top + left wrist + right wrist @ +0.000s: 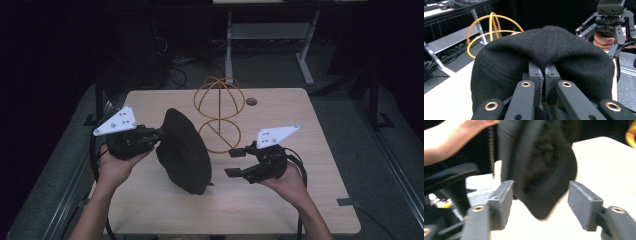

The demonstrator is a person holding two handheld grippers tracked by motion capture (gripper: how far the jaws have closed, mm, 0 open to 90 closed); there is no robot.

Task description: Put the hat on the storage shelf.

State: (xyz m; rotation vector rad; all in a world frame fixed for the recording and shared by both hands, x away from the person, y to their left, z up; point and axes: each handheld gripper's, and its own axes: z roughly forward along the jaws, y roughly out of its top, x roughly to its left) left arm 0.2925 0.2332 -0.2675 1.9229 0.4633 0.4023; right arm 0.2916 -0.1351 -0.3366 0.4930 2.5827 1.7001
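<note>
A black cap (185,150) hangs over the middle of the light wooden table (305,170), its lower edge near the tabletop. My left gripper (161,134) is shut on the cap's upper left edge; in the left gripper view the fabric (549,50) is pinched between the two jaws of that gripper (543,72). My right gripper (233,162) is open just right of the cap and clear of it. In the right gripper view the blurred cap (541,157) hangs beyond the spread jaws of that gripper (541,202). A gold wire stand (219,112) rises behind the cap.
A round grommet (251,101) sits in the table's far edge. Behind the table stand the grey metal legs of another table (270,35), with cables on the floor (175,70). The other gripper (611,27) shows at the upper right of the left gripper view.
</note>
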